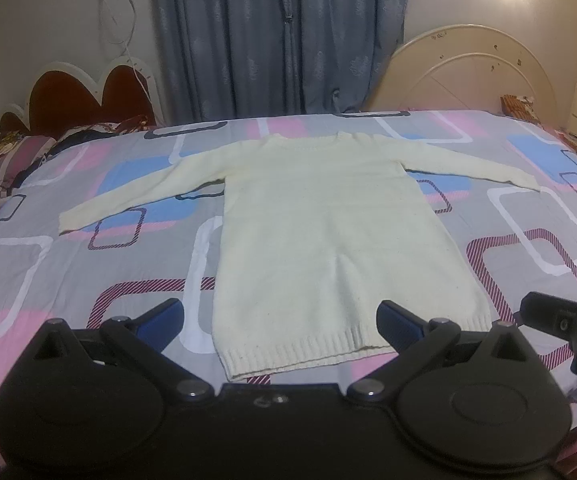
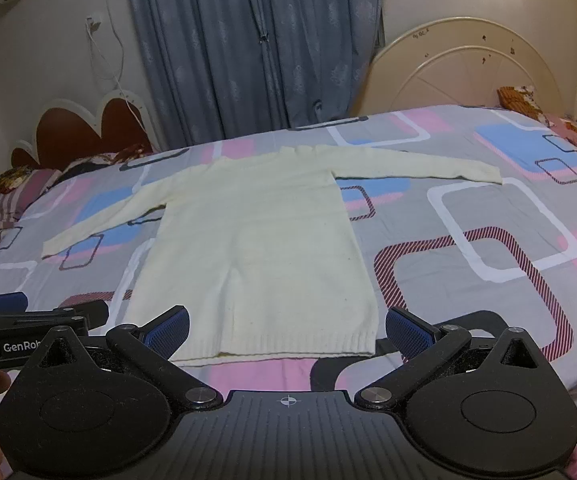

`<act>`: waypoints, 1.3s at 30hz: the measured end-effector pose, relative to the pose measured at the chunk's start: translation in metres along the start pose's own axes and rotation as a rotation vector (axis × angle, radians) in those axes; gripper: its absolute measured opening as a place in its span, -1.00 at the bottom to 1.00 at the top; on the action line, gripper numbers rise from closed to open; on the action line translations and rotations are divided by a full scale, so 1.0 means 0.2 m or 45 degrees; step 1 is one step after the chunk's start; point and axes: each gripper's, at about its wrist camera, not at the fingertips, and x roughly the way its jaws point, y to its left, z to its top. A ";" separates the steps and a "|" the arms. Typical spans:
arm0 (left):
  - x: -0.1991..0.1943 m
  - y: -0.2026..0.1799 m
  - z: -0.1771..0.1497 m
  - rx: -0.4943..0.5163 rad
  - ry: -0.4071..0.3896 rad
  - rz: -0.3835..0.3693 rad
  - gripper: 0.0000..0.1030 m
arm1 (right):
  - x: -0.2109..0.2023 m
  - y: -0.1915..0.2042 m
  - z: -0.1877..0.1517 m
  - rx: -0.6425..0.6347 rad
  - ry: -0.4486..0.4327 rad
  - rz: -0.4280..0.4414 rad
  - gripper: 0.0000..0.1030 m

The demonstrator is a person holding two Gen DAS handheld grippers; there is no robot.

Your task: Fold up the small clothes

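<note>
A pale cream knitted sweater [image 1: 320,232] lies flat on the bed, both sleeves spread out, neck at the far side and ribbed hem nearest me. It also shows in the right wrist view [image 2: 256,248]. My left gripper [image 1: 280,320] is open and empty, its blue-padded fingers either side of the hem, above it. My right gripper [image 2: 286,330] is open and empty, also over the hem. The right gripper shows at the right edge of the left wrist view [image 1: 560,320]; the left one shows at the left edge of the right wrist view [image 2: 28,320].
The bed has a quilt [image 1: 528,240] patterned in grey, pink and blue squares. Pillows [image 1: 4,160] lie at the left by a heart-shaped headboard [image 1: 76,96]. A cream headboard [image 1: 468,72] stands at the right. Blue curtains [image 1: 276,36] hang behind.
</note>
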 end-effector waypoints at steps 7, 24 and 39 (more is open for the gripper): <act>0.01 -0.01 0.01 -0.002 0.005 0.000 0.99 | 0.01 -0.01 0.01 0.001 0.004 -0.005 1.00; 0.10 -0.01 0.03 -0.006 0.031 -0.001 0.99 | 0.08 -0.08 0.02 0.028 -0.007 -0.029 1.00; 0.38 0.05 0.15 -0.089 0.085 0.019 0.99 | 0.29 -0.23 0.14 0.077 -0.020 -0.104 1.00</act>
